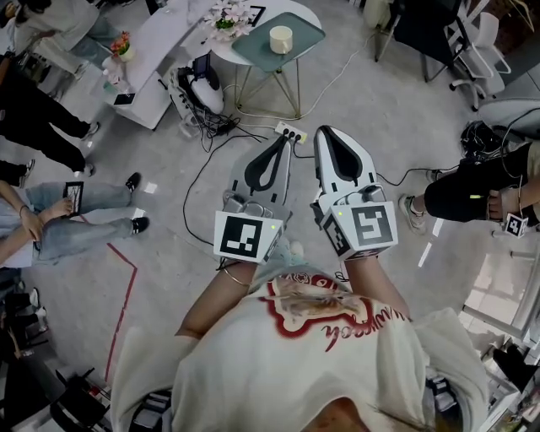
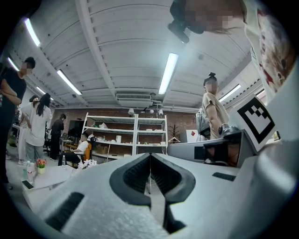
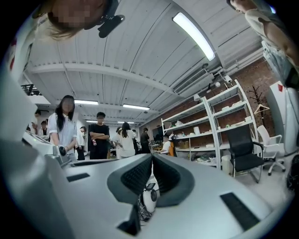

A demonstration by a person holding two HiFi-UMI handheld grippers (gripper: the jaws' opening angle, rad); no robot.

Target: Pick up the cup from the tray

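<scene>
A cream cup [image 1: 281,39] stands on a green tray [image 1: 253,52], on a small round table far ahead of me in the head view. Both grippers are held side by side at chest height, well short of the table and pointing toward it. The jaws of my left gripper [image 1: 283,138] meet at the tip with nothing between them, and in the left gripper view [image 2: 150,157] they are closed too. My right gripper [image 1: 324,132] is likewise shut and empty, as its own view [image 3: 152,157] also shows. The cup does not appear in either gripper view.
A bunch of flowers [image 1: 226,17] stands on the round table beside the tray. Cables and a power strip [image 1: 289,132] lie on the floor in front of the table. A white desk [image 1: 160,51] stands to the left. People [image 1: 51,211] are at left, and a seated person [image 1: 481,190] at right.
</scene>
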